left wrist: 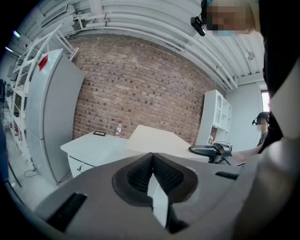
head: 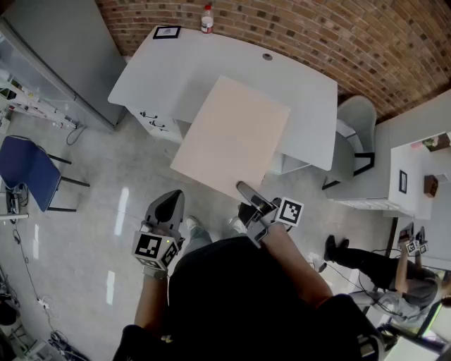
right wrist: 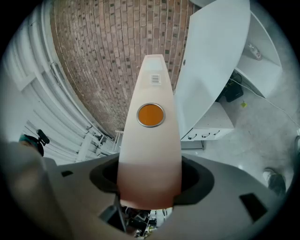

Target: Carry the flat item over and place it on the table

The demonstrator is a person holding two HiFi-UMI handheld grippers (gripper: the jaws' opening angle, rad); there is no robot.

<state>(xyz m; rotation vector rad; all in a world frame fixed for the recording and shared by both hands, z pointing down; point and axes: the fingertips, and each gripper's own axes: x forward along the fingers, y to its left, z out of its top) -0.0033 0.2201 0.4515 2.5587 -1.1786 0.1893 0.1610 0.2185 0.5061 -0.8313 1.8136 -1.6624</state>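
The flat board (head: 232,137) is held out over the white tabletop (head: 183,67), not yet laid down, with its near edge clamped between the fingers of the right gripper (head: 255,204). The left gripper (head: 168,208) is kept aside, its fingers pressed together on nothing. The board is judged thin, stiff and light, with a smooth face that may slip. With 1 edge grip it is likely to sag or twist, so a 2nd hold along the near edge would steady it.

- The board (head: 232,137) reaches over the near edge of the surface (head: 162,77), its near corner between the right gripper's (head: 243,188) jaws.
- The left gripper (head: 169,203) is left of the board, apart from it.
- The bottle (head: 206,19) stands at the surface's far edge, with the card (head: 167,32) to its left.
- The chair (head: 356,130) is right of the surface.
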